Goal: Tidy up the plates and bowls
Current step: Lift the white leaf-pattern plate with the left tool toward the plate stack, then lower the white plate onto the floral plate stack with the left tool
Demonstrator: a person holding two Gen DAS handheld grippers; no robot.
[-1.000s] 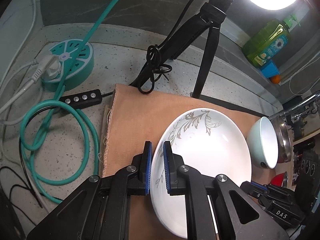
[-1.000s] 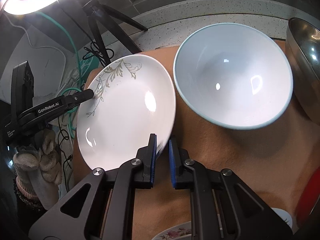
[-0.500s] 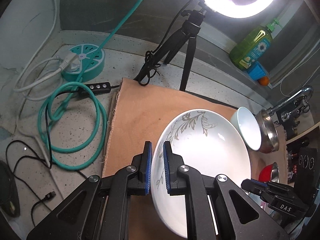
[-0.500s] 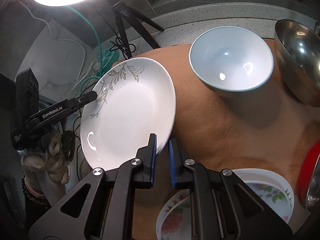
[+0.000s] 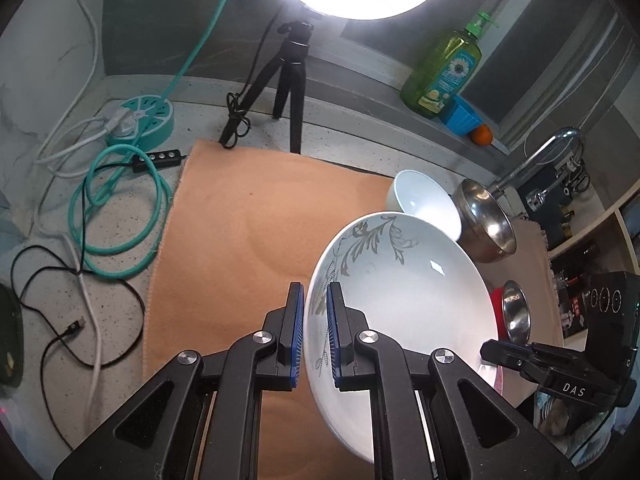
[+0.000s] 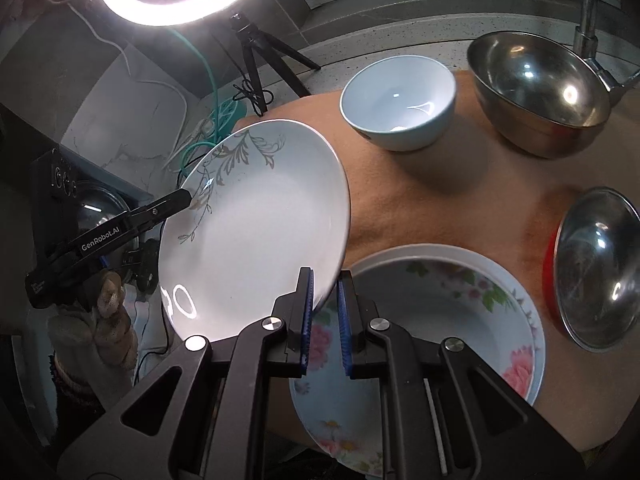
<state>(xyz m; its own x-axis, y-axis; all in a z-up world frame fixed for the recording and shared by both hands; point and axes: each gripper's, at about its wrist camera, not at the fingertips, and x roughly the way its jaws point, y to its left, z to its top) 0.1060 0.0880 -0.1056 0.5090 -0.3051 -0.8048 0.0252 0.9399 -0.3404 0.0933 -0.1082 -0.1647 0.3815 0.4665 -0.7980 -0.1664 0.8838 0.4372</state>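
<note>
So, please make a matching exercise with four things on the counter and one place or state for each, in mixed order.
Things:
1. leaf-pattern plate
2. pale blue bowl
3. flowered plate
4. large steel bowl

Places or states:
A. flat on the cloth, below the right claw
B. beside the tap
C. lifted, gripped at both edges
D. upright, between the tripod and the steel bowl

Pairs: 1-C, 2-D, 3-A, 4-B

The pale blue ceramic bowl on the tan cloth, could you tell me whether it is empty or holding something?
Empty. The pale blue ceramic bowl stands upright on the tan cloth, and its bare white inside shows only light reflections.
</note>
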